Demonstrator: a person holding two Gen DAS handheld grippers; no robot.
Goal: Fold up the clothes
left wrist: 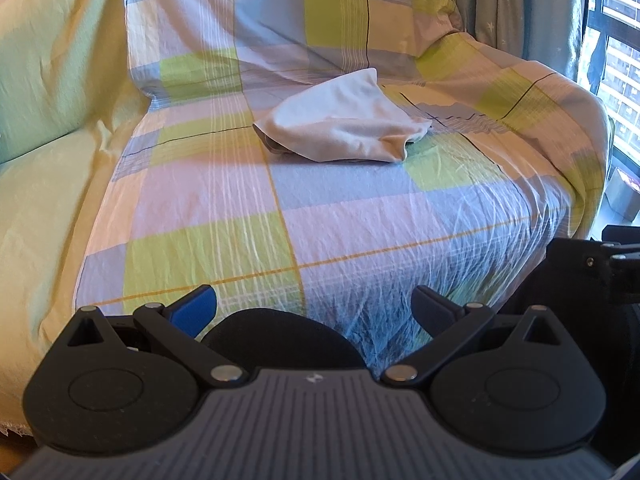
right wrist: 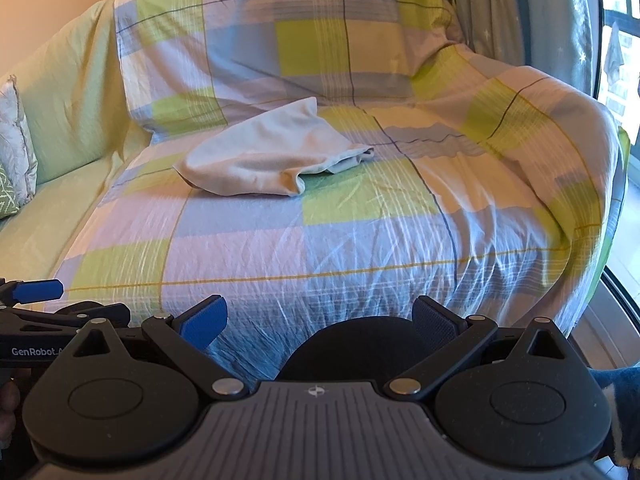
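Both tongs, left (left wrist: 314,312) and right (right wrist: 320,322), are wide open and empty, well apart from the white garment (left wrist: 344,120) on the checked sofa cover (left wrist: 360,220). A pinch may catch the loose cover too.

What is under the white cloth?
The white cloth lies on the checked sheet that covers the sofa, so the sheet is under it. A darker bit peeks out at its left edge, perhaps an inner layer. Anything else beneath is hidden. Both grippers are open and away from it.
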